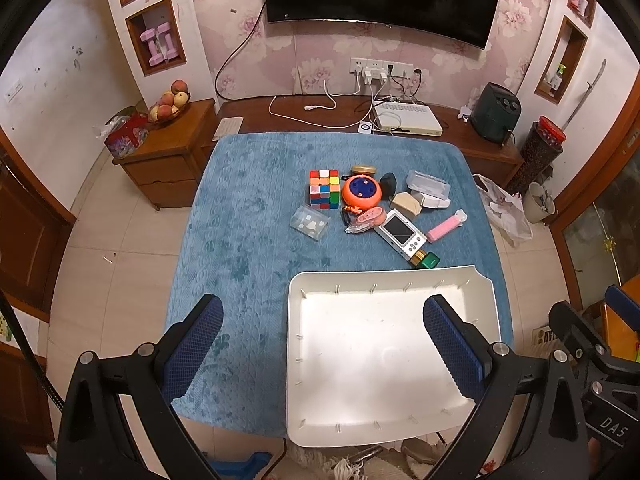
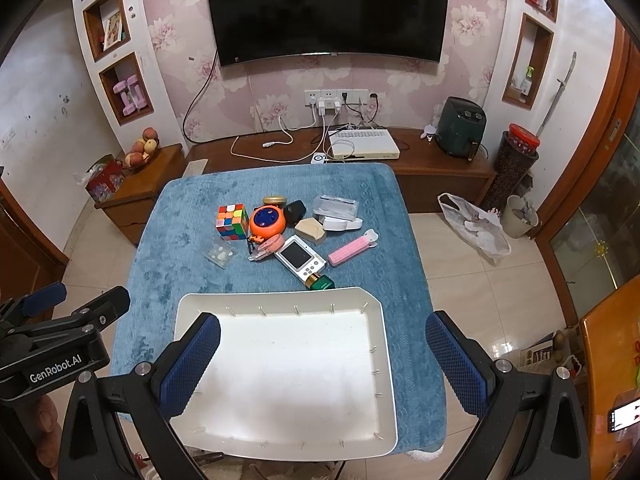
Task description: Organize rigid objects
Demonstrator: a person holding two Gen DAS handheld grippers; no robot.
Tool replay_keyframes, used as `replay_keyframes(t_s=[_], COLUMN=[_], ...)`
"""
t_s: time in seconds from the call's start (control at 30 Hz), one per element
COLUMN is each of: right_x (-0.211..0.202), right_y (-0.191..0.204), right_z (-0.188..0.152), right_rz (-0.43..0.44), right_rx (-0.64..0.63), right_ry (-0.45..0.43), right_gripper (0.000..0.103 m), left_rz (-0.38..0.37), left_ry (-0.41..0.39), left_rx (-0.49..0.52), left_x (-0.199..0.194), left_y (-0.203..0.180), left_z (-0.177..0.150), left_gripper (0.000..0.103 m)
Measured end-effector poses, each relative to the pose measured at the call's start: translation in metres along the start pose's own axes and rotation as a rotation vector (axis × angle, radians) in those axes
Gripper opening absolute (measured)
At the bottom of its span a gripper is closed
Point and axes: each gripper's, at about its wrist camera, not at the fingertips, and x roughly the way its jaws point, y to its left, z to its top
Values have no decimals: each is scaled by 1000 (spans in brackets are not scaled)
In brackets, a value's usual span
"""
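While the white tray (image 2: 384, 360) sits bare at the near edge of the blue cloth (image 2: 168, 248), the things to be sorted lie in a loose cluster just beyond its far rim, toward 12 o'clock. Closest to the rim, almost touching it, is a small green bottle with a gold cap (image 2: 320, 281); it looks light, hard and round, so it could roll or slip if pinched near the cap, and is best taken across its body. At 11 o'clock from it lies a white handheld device with a screen (image 2: 299, 261), flat and rigid, probably safest gripped by its long edges, away from the glass. A pink ribbed stick (image 2: 347, 252) lies at 2 o'clock from the bottle, slim and easy to span. Further out stand the colour cube (image 2: 231, 221), blocky, with flat parallel faces that suit two pads, and an orange round toy (image 2: 267, 222), smooth and domed, likely to squirt from a grip. A clear plastic box (image 2: 219, 255) at 10 o'clock looks thin and might flex.

The cloth is plush and patterned, so items should not slide much. Both the left gripper (image 1: 322, 344) and the right gripper (image 2: 322, 364) hover over the tray with jaws spread wide, holding nothing; their pads (image 2: 454, 364) are blue with a knurled texture.
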Motion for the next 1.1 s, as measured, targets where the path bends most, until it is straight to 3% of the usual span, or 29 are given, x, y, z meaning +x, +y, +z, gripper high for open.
replay_keyframes(t_s=[1.1], right_x=[20], right_y=[4], right_z=[17], right_rz=[-51], right_rx=[21], right_ry=[23], right_gripper=[103], left_rz=[3], left_ry=[11], left_rx=[-12], left_x=[5], left_y=[-6], left_z=[-3], left_gripper=[100])
